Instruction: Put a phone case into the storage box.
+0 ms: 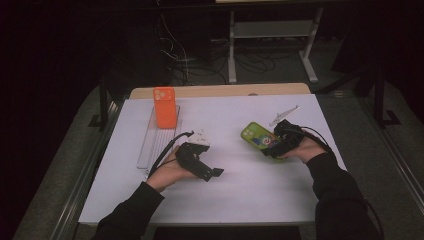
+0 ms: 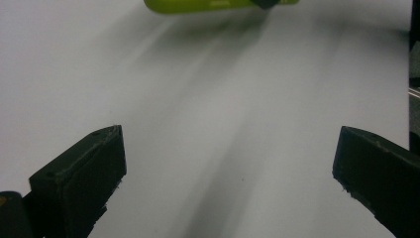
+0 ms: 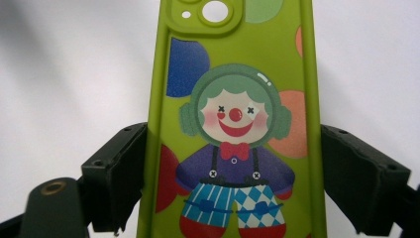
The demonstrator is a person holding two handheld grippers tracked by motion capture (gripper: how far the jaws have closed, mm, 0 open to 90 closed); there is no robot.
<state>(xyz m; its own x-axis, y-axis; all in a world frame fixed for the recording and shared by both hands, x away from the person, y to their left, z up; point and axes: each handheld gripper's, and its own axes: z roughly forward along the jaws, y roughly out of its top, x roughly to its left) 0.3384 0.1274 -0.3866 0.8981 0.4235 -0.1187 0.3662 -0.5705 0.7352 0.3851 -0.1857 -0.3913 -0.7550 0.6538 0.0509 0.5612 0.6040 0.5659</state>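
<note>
1. No readable writing; green phone case (image 3: 233,129) bears a clown picture.
2. Right gripper (image 3: 233,173) clamps the case's sides, above the white table (image 1: 250,185).
3. Left gripper (image 2: 228,168) gapes, nothing between.
4. Dark room, cables behind.

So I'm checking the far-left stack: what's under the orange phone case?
The orange phone case lies on the far end of a clear, ridged plastic tray on the white table. What the case covers is hidden.

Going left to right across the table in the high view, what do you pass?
Clear tray with the orange phone case on it → left gripper, jaws open → green clown phone case → right gripper, shut on that case by its long edges.
</note>
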